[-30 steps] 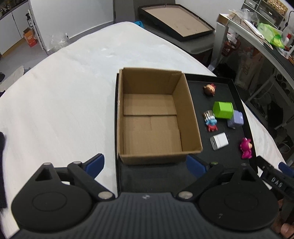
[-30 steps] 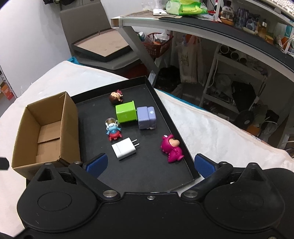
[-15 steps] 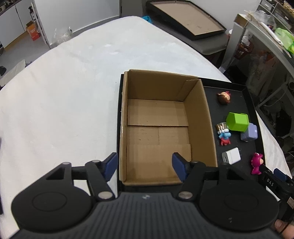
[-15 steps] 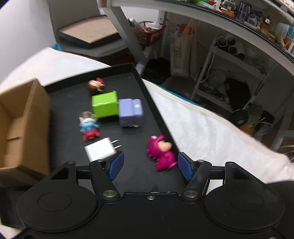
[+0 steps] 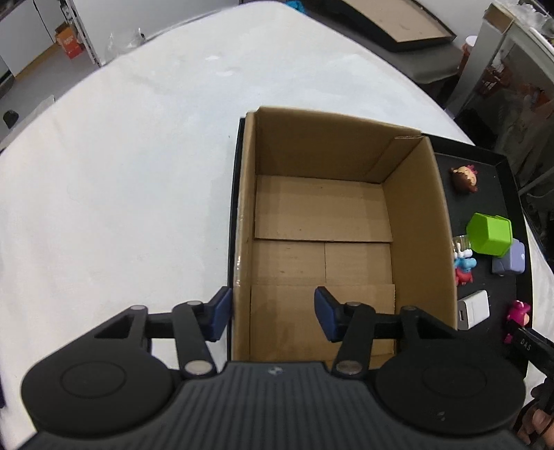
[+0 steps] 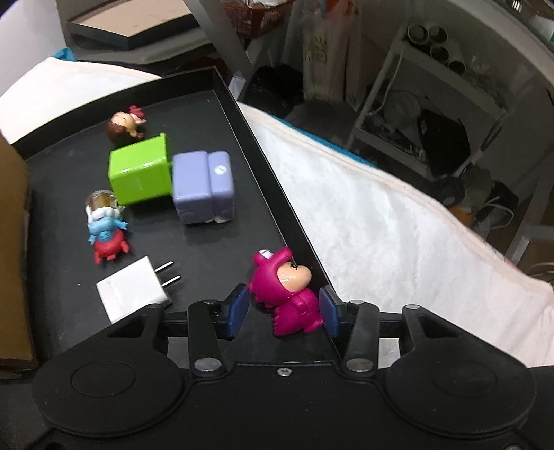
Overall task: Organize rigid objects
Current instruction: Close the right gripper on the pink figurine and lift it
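An empty cardboard box (image 5: 332, 242) stands on the left part of a black tray (image 6: 214, 242). My left gripper (image 5: 273, 316) is open and straddles the box's near left wall, one finger outside and one inside. My right gripper (image 6: 282, 311) is open around a magenta dinosaur figure (image 6: 289, 294) at the tray's right rim; the pads stand close on both sides, the right one nearly touching. On the tray also lie a white charger (image 6: 135, 292), a red and blue figure (image 6: 105, 232), a green cube (image 6: 140, 169), a lilac block (image 6: 204, 187) and a brown-haired doll head (image 6: 124, 123).
The tray sits on a white cloth-covered table (image 5: 121, 173). Another framed tray (image 5: 398, 24) lies beyond the table's far edge. Metal shelving and clutter (image 6: 432, 104) stand to the right of the table.
Both grippers have moved forward and narrowed. The left now straddles the box's near wall. The right has come down around the magenta dinosaur figure.
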Motion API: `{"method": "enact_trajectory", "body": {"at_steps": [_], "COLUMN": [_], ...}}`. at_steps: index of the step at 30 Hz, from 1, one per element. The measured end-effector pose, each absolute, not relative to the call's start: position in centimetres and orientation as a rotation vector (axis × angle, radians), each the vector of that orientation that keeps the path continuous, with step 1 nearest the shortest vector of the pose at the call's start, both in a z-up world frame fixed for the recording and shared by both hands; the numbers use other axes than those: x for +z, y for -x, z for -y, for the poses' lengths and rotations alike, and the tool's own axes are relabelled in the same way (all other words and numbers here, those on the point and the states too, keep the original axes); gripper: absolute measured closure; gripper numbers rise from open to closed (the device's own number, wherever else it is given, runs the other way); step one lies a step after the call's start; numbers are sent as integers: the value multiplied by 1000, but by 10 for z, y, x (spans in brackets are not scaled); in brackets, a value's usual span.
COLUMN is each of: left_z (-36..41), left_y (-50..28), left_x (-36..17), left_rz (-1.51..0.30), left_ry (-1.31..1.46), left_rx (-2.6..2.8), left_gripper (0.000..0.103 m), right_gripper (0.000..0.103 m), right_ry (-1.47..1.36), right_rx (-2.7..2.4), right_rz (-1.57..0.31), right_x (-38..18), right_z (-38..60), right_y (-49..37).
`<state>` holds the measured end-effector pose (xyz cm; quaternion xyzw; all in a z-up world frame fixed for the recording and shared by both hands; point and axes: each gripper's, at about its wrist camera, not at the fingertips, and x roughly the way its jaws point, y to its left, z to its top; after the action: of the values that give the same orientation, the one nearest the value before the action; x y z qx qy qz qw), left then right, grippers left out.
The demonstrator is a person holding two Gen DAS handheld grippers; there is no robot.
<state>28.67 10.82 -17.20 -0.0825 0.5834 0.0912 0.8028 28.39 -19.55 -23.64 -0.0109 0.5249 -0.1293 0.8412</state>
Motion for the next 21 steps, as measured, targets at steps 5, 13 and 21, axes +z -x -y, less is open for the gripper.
{"method": "enact_trajectory", "body": {"at_steps": [5,13,21], "left_z": [-113,-124,-118], "left_y": [-289,-284,-272], "left_x": [-178,-184,-185], "left_rz": [-1256,-1266,-1262], "left_ry": [171,177,165], "left_rx": [226,247,218], "left_gripper": [70,94,93], "right_gripper": [61,63,76], "right_ry": [59,95,88], "right_rx": [-279,-270,-233], "right_rz": [-1097,-1072,-1089], "right_x": [-240,-241,-237], "right_z": [190,184,182], "right_y": [-287,-286,-285]}}
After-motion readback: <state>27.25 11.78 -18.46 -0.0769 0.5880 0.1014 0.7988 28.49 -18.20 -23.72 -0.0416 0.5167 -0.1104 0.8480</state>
